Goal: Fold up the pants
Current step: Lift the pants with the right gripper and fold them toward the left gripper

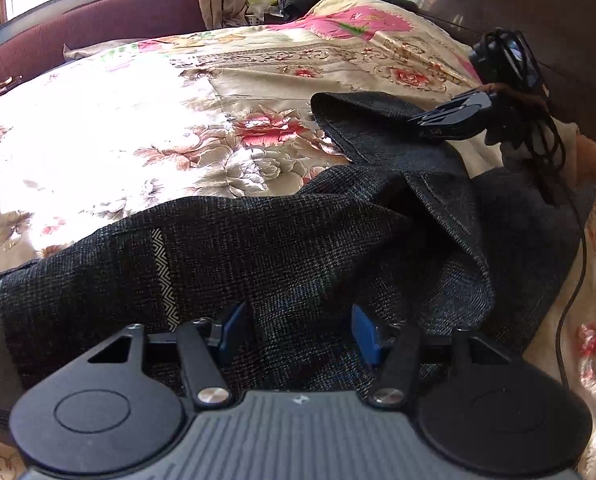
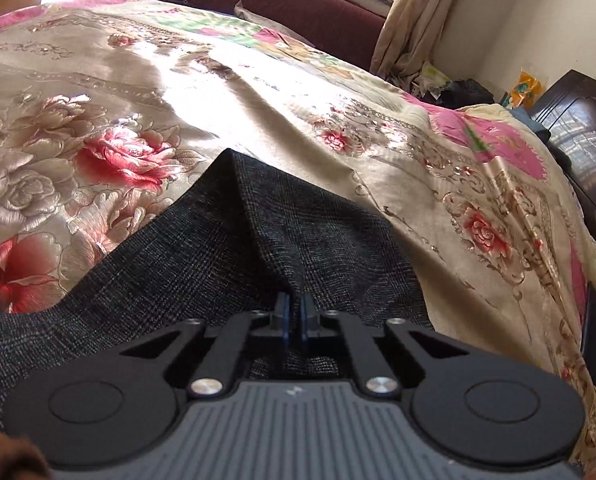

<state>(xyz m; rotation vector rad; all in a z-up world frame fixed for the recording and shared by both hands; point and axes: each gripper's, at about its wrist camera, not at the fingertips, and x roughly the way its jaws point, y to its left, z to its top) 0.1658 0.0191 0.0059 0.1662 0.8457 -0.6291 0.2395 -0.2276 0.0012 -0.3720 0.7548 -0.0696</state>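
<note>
Dark grey checked pants lie crumpled on a floral bedspread. My left gripper hangs low over the waist end with its blue pads standing wide apart. Cloth lies between them, and they do not press on it. A white patterned strip shows on the fabric to the left. In the right wrist view my right gripper is shut on a raised ridge of the pants, near the leg end. From the left wrist view, the right gripper is seen pinching that leg at the far right.
The bedspread stretches far ahead, bright with sunlight. A maroon sofa back and curtains stand beyond the bed. A dark wooden headboard is at the right. A black cable trails from the right gripper across the pants.
</note>
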